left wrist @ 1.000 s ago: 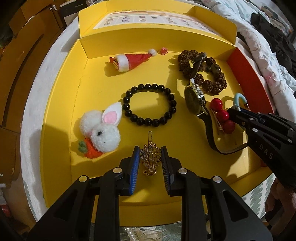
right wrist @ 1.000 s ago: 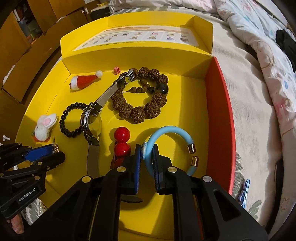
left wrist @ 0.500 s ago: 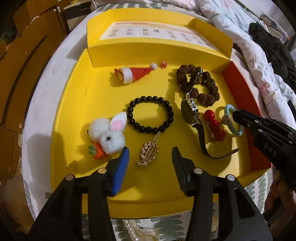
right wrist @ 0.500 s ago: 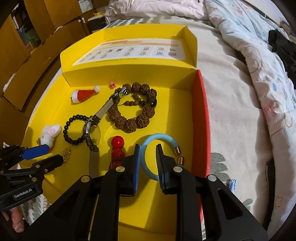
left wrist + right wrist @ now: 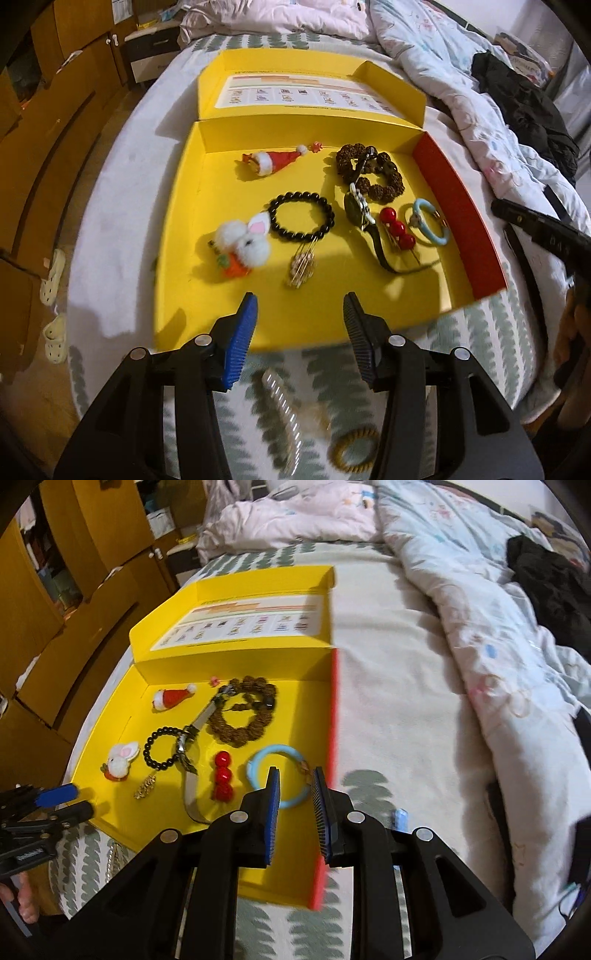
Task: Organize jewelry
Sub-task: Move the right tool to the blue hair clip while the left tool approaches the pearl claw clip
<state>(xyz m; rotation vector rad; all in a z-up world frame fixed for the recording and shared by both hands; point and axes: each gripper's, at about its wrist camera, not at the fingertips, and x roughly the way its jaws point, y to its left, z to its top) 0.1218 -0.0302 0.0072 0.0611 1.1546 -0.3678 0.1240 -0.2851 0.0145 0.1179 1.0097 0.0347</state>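
Observation:
A yellow tray [image 5: 184, 206] [image 5: 295, 856] on the bed holds a gold brooch [image 5: 302, 264] [image 5: 146, 788], a black bead bracelet [image 5: 301, 218], a plush rabbit clip [image 5: 243, 245], a santa hat clip [image 5: 273, 162], a brown bead bracelet [image 5: 384, 177], a watch [image 5: 360, 210], red ball clip [image 5: 397, 227] and a blue bangle [image 5: 428, 225] [image 5: 273, 771]. My left gripper [image 5: 300, 317] is open and empty above the tray's near edge. My right gripper [image 5: 295, 794] is open and empty, just short of the bangle.
On the patterned sheet in front of the tray lie a pearl clip [image 5: 282, 410] and a yellow coil hair tie [image 5: 354, 448]. A small blue item [image 5: 399, 818] lies right of the tray. A rumpled duvet [image 5: 480, 609] and dark clothes [image 5: 524, 107] lie to the right.
Both grippers opened and pulled back. The left let go of the gold brooch, the right let go of the blue bangle; both now lie in the tray.

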